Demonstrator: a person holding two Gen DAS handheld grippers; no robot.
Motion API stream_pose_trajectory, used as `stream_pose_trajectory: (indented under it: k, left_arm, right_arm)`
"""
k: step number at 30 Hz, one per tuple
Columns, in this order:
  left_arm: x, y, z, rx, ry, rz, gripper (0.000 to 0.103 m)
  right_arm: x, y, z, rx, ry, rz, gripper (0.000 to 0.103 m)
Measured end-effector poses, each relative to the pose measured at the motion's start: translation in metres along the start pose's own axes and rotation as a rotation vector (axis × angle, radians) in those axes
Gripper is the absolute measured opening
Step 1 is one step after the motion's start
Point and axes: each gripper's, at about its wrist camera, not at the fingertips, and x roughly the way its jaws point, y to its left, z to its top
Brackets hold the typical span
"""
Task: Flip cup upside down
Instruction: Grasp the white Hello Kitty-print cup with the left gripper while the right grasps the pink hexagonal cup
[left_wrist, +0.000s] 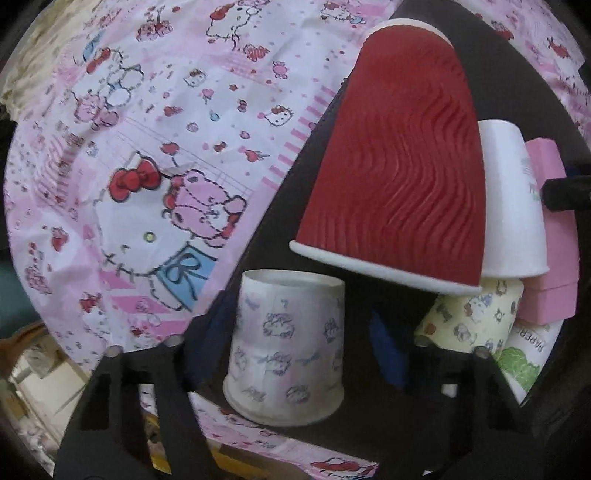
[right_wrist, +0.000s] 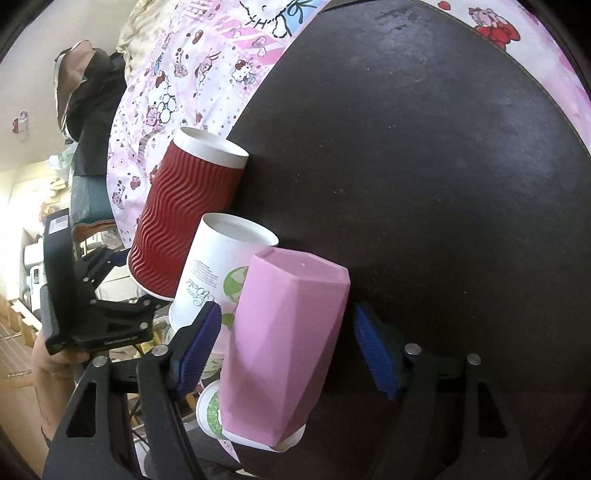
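The red cup (left_wrist: 399, 162) wears a ribbed, wavy paper sleeve; the white cup (right_wrist: 218, 273) is smooth paper. The pink cup (right_wrist: 280, 347) looks matt (faceted plastic, apparently). The tray (right_wrist: 443, 166) is dull, faintly grainy.

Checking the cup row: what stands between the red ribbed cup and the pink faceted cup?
A white cup with green print, upside down, between red ribbed cup and pink faceted cup; right wrist view.

Pink cartoon-print cloth (left_wrist: 155, 122) under dark round tray (right_wrist: 424, 166); room clutter (right_wrist: 40, 206) beyond
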Motion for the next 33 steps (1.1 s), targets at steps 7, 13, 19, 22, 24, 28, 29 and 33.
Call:
stream_pose_trajectory:
  k: [7, 13, 19, 22, 24, 28, 29, 33]
  left_arm:
    - [-0.01, 0.006, -0.012, -0.036, -0.071, -0.002, 0.055]
    - [-0.03, 0.018, -0.036, -0.143, -0.157, 0.01, 0.055]
    - [-0.047, 0.03, -0.076, -0.356, -0.334, 0.008, 0.055]
    - [-0.048, 0.027, -0.099, -0.492, -0.468, 0.035, 0.055]
    - [-0.047, 0.022, -0.11, -0.57, -0.539, 0.037, 0.055]
    - [-0.033, 0.016, -0.132, -0.755, -0.659, 0.046, 0.055]
    - [-0.031, 0.014, -0.136, -0.787, -0.674, 0.048, 0.055]
    - [-0.021, 0.007, -0.145, -0.836, -0.728, 0.11, 0.055]
  right_arm:
    - [-0.001, 0.005, -0.002, -0.049, -0.023, -0.015, 0.063]
    - [-0.009, 0.01, -0.005, -0.115, -0.051, -0.027, 0.062]
    - [-0.024, 0.018, -0.008, -0.165, -0.087, -0.025, 0.062]
    - [-0.038, 0.026, -0.011, -0.216, -0.133, -0.031, 0.061]
    - [-0.044, 0.032, -0.014, -0.247, -0.159, -0.045, 0.06]
    - [-0.058, 0.039, -0.017, -0.309, -0.213, -0.068, 0.059]
    - [-0.062, 0.04, -0.018, -0.324, -0.23, -0.081, 0.058]
    - [-0.08, 0.052, -0.018, -0.399, -0.325, -0.156, 0.058]
